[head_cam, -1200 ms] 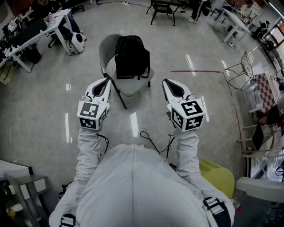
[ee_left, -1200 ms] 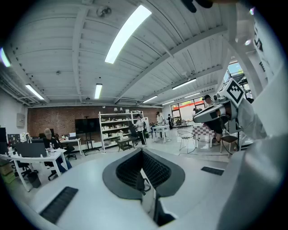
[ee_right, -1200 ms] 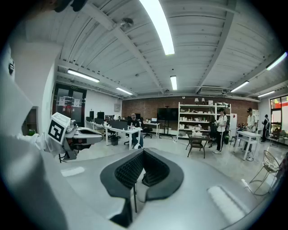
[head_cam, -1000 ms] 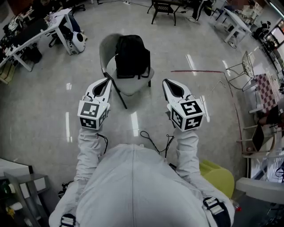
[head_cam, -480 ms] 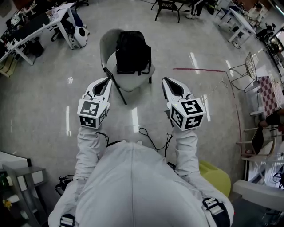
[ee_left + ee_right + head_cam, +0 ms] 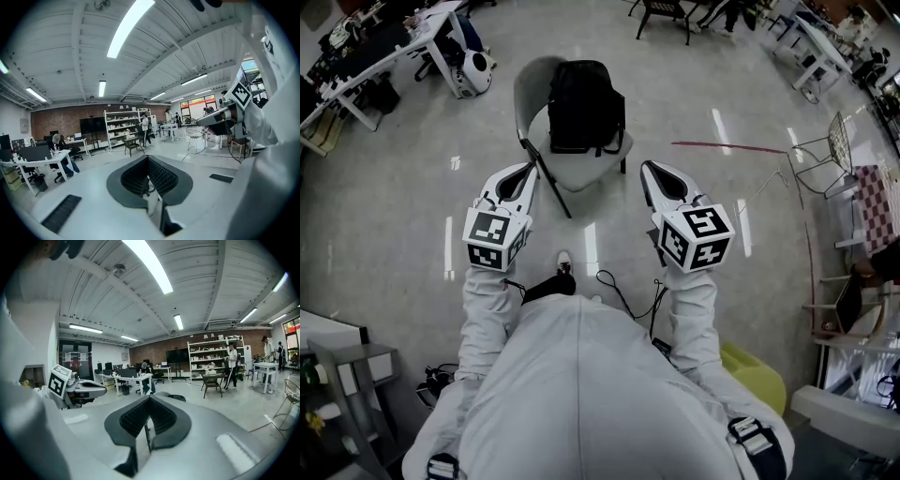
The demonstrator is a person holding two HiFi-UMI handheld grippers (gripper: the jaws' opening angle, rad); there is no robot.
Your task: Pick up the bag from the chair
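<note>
One black bag [image 6: 586,105] stands on the seat of one grey chair [image 6: 579,176], leaning on the backrest, with straps hanging at its lower edge. What it holds does not show. The bag is ahead of both pairs of fingers, well apart from them and midway between the lines they point along. The chair's front edge lies between the two fingertip pairs.

There are two grippers. The left gripper [image 6: 528,169] has its ribbed fingers [image 6: 161,176] closed together with nothing between them. The right gripper [image 6: 649,167] is the same, its fingers [image 6: 133,416] meeting at the tip and empty. Each carries one cube, left [image 6: 495,239] and right [image 6: 698,239], faced with black-and-white square markers.

Far beyond the fingers in both gripper views stands one shelf unit [image 6: 123,129] loaded with small goods, too small to tell apart. Left of the left fingers, a white tabletop [image 6: 389,58] carries dark screens. One red line [image 6: 722,146] crosses the floor right of the right fingers. One yellow seat [image 6: 759,375] sits behind the right fingers, beside the person's arm.
</note>
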